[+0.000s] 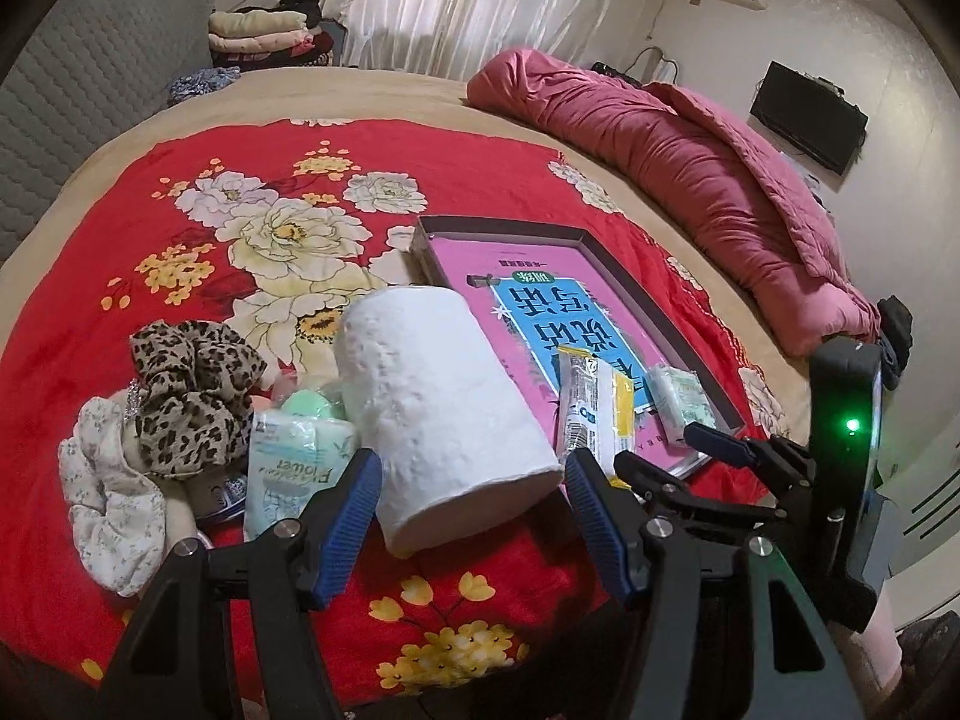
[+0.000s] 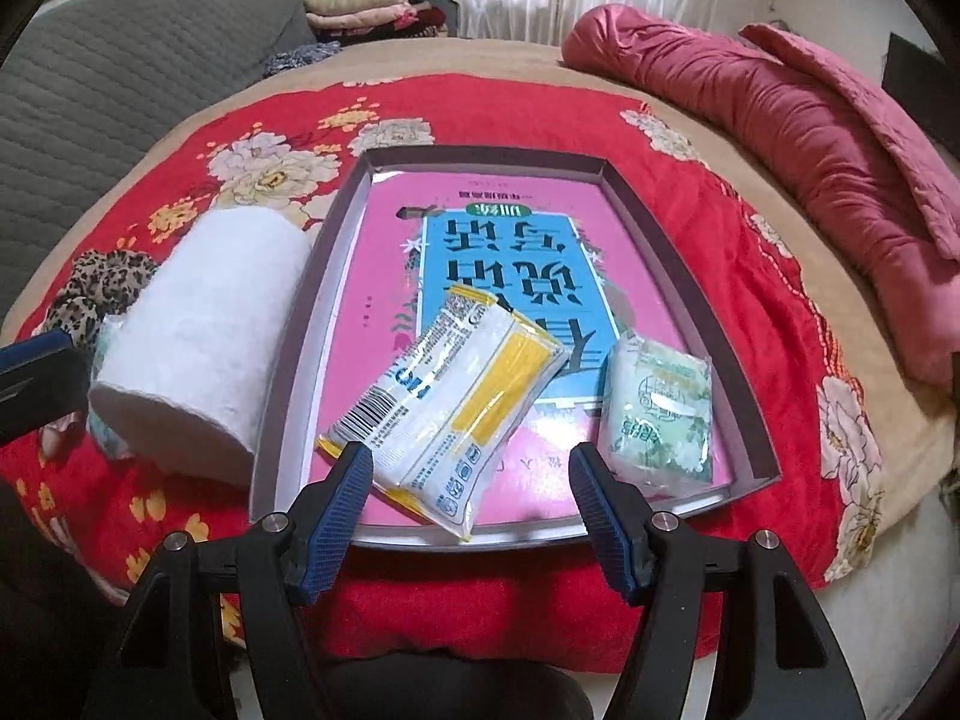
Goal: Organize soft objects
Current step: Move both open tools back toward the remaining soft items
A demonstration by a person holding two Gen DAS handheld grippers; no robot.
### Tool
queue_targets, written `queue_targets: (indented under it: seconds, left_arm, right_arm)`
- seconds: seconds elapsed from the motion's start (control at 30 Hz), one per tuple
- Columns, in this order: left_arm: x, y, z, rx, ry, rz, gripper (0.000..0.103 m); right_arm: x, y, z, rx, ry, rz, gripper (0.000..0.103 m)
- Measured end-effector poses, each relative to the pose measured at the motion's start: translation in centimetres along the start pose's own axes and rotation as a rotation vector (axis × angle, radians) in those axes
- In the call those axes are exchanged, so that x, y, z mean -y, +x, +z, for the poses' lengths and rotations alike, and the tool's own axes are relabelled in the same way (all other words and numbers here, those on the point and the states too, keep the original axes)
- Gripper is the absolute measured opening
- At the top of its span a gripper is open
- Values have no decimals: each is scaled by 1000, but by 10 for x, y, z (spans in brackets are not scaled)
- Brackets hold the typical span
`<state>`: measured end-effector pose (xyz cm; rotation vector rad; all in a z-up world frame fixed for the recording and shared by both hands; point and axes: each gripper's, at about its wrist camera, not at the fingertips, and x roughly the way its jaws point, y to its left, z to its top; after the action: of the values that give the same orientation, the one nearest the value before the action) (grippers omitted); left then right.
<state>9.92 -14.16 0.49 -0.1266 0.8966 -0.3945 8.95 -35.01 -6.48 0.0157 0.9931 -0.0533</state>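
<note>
A white toilet roll [image 1: 444,402] lies on the red flowered bedspread [image 1: 120,240], its near end framed between the fingertips of my open left gripper [image 1: 471,480]; I see no pad pressing on it. To its left sit a leopard scrunchie [image 1: 192,396], a pale floral scrunchie [image 1: 108,492] and a green tissue pack [image 1: 294,474]. A shallow grey tray [image 2: 336,276] holds a pink book, a yellow-and-white packet [image 2: 444,396] and a small green tissue pack [image 2: 660,414]. My right gripper [image 2: 468,462] hangs open over the tray's near edge, the packet's end between its fingers, untouched.
A rolled pink quilt [image 2: 810,138] lies along the right side of the bed. A grey quilted headboard [image 1: 90,90] stands at the left, folded clothes [image 1: 264,30] are stacked at the back, and a dark screen [image 1: 810,114] hangs on the right wall.
</note>
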Motion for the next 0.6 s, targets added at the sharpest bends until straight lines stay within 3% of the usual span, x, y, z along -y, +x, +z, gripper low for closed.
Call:
queue_targets:
  seconds: [0.23,0.6]
  left_arm:
    - [-8,-8,1,17,-10,0,63]
    - [-35,-33,-2,51,-54,28,63]
  right_arm:
    - [-8,-21,12,72,41,24,69]
    - [-53,-62,27,178,9,72,70]
